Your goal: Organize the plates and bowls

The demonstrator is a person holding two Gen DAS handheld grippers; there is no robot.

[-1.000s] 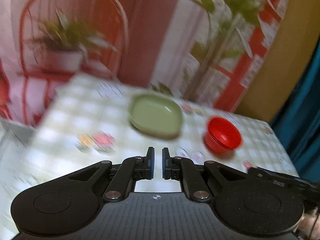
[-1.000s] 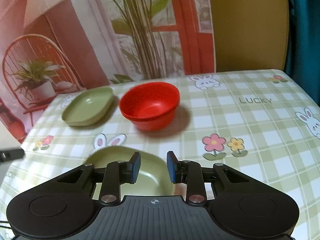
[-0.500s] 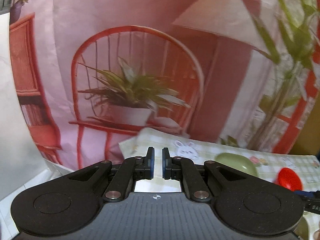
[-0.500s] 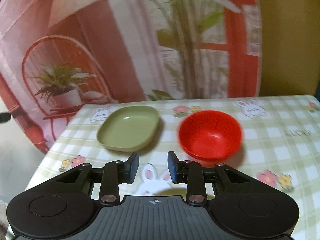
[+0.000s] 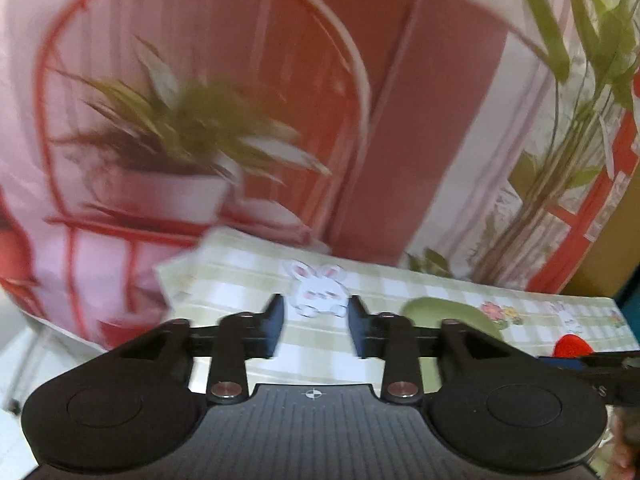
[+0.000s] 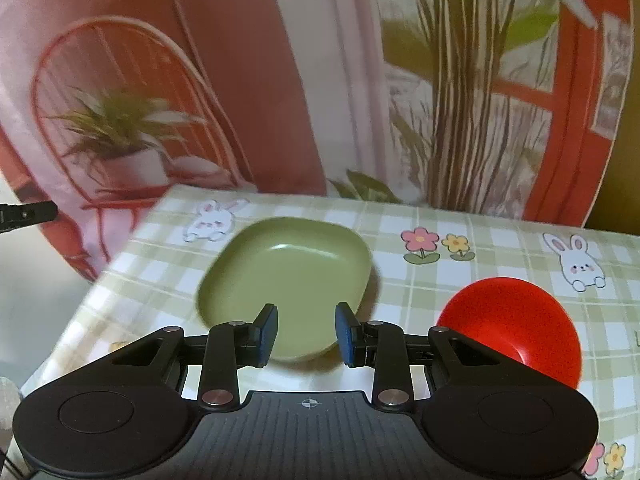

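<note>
A green square plate [image 6: 288, 276] lies on the checked tablecloth [image 6: 440, 284] straight ahead of my right gripper [image 6: 306, 330], which is open and empty, its fingertips just above the plate's near rim. A red bowl [image 6: 516, 316] stands to the plate's right. In the left wrist view the same plate [image 5: 436, 310] shows partly behind the right finger and the red bowl [image 5: 572, 346] shows far right. My left gripper [image 5: 316, 326] is open and empty above the table's left part.
A backdrop printed with a red chair and plants [image 6: 132, 128] hangs behind the table. The table's left edge [image 6: 120, 256] drops off close to the plate. The other gripper's tip [image 6: 24, 214] shows at far left of the right wrist view.
My left gripper has opened and tilted back down toward the table. My right gripper has moved left and forward, so the green plate now lies directly ahead; its jaws have opened a little wider.
</note>
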